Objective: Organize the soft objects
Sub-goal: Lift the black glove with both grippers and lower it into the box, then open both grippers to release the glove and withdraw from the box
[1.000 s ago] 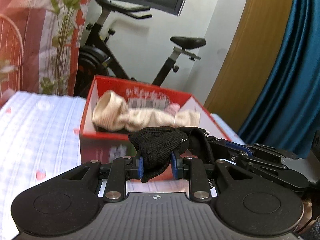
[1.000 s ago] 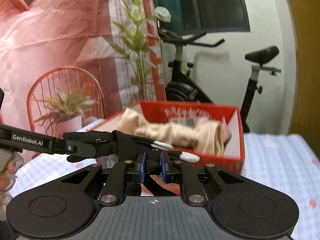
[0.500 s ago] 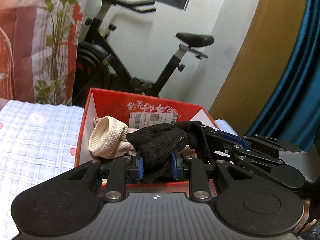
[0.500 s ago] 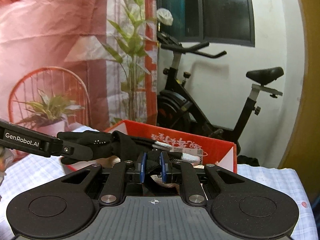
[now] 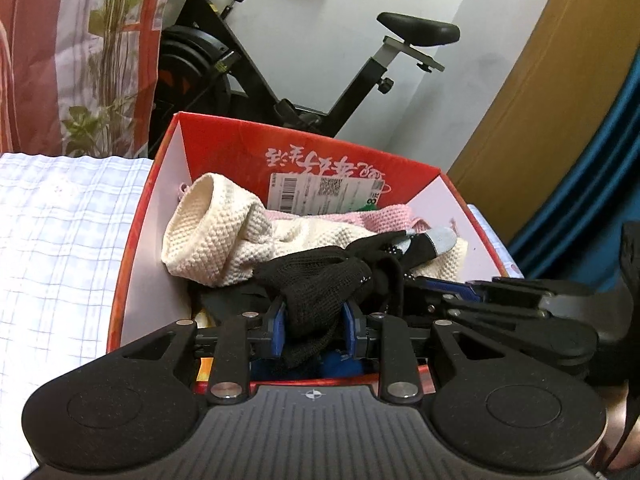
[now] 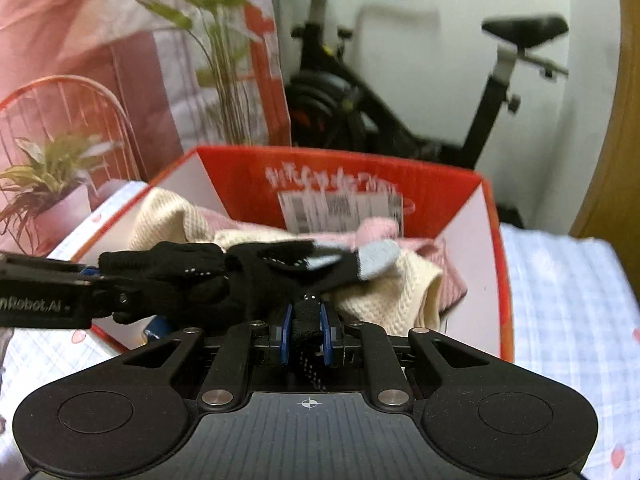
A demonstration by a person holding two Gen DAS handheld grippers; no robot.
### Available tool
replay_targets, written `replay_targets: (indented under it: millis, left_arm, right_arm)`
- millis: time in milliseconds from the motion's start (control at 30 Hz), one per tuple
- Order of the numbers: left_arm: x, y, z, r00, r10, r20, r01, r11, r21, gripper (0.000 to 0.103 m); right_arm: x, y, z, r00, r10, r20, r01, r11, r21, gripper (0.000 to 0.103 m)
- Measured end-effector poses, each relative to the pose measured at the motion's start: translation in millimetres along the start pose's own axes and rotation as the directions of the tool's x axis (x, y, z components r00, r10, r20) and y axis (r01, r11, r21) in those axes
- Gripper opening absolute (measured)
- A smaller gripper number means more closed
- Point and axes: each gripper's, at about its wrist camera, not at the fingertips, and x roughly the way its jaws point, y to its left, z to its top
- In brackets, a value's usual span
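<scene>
I hold the glove (image 5: pixel 320 280) over the box (image 5: pixel 132 248), left gripper (image 5: pixel 313 326) and right gripper (image 6: pixel 305 330) both clamped on it; next, I judge, release both to drop it in.

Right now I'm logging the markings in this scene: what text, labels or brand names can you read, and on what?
"nRobot.AI" on the side of the left hand-held gripper, cut off at the frame edge.
White Chinese characters on the red box inner wall: upside down, not readable.
Shipping label on that wall: barcode and QR code show, print too small.
Nothing legible on the black glove.
</scene>
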Motion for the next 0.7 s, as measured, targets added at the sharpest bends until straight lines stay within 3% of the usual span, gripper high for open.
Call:
replay_targets:
  millis: [67, 133, 233, 367, 567, 700]
  left_arm:
    - [0, 0, -1, 1.000, 0.014, 0.002, -0.014, 1.000, 0.017, 0.040]
    - [-4, -2, -1, 0.999, 0.028, 0.031, -0.029, 0.999, 0.030, 0.062]
    - [-13, -5, -2, 0.995, 0.061, 0.078, -0.065, 0.996, 0.055, 0.079]
    - [-21, -8, -2, 0.990, 0.084, 0.114, -0.094, 0.992, 0.082, 0.088]
    - [-36, -10, -6, 0.984, 0.107, 0.142, -0.121, 0.988, 0.093, 0.096]
    - [-46, -12, -11, 0.981, 0.127, 0.149, -0.143, 0.984, 0.105, 0.100]
  right_arm:
    - [6, -1, 2, 0.999, 0.005, -0.034, -0.004, 1.000, 0.020, 0.014]
    - [11, -1, 3, 0.998, 0.007, -0.063, -0.005, 0.999, 0.033, 0.014]
    - [13, 0, 1, 0.996, 0.005, -0.086, -0.001, 0.999, 0.049, 0.014]
    - [6, -5, -3, 0.997, -0.016, -0.081, 0.020, 0.999, 0.050, 0.019]
    - [-26, -19, -10, 0.999, 0.033, 0.036, -0.036, 0.995, 0.093, 0.040]
    - [-52, -21, -16, 0.989, 0.042, 0.142, -0.052, 0.997, 0.063, 0.072]
